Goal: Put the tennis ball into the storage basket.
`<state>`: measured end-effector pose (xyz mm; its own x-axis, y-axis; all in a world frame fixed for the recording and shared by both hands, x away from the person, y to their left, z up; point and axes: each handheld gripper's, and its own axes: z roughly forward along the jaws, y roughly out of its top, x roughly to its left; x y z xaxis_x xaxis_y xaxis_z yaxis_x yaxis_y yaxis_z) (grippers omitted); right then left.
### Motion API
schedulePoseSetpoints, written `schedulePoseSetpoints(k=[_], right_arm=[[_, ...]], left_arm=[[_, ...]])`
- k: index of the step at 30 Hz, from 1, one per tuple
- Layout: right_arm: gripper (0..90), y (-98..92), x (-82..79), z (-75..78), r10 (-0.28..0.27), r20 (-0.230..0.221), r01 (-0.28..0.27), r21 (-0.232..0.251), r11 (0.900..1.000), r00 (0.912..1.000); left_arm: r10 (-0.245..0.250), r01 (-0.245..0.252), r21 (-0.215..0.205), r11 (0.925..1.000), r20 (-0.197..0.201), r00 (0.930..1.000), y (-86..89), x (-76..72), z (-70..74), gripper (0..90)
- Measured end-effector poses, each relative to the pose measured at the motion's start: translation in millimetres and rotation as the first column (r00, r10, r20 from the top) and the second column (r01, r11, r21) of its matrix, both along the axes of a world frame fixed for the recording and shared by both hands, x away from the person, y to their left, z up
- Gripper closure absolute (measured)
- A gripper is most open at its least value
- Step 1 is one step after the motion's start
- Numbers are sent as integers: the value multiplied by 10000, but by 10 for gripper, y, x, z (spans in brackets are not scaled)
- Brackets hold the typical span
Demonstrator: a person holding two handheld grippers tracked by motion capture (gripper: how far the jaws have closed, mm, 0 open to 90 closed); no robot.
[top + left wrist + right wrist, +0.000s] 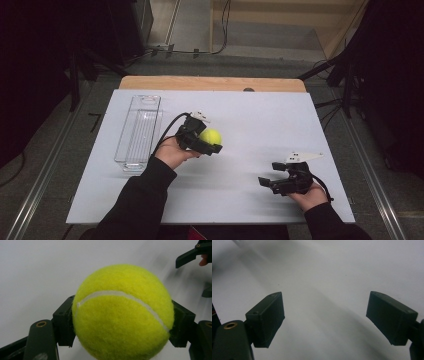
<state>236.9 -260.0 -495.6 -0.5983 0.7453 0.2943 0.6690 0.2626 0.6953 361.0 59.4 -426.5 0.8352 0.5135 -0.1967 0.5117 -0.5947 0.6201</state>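
The left tongs are pinching the yellow tennis ball across its widest part, holding it left of the middle of the white worktop; it looks light, springy and felt-covered, so grip should come easily, though a hold away from the middle could let it squirt out. The right tongs stand spread over the near right of the worktop, with nothing between them. At the far left lies a clear plastic tray, apparently empty.
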Motion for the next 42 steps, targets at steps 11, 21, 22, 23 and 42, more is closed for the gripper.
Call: schedulePoseSetpoints(k=[11,21,22,23,42], right_arm=[[130,0,0,0,-10,-18,10,2,10000,10000],[130,4,-4,4,42,47,-43,41,10000,10000],[130,5,-3,4,32,34,-32,26,10000,10000],[130,5,-3,3,22,32,-22,25,10000,10000],[130,5,-4,4,7,26,-7,48,10000,10000]], left_arm=[[253,-253,-62,9997,32,9997,110,32,47,267],[521,-521,-58,9986,110,9986,230,78,69,267],[520,-520,-24,9986,114,9986,244,84,75,267],[570,-570,-52,9984,144,9983,253,87,78,267],[1180,-1181,18,9930,246,9927,473,170,117,267]])
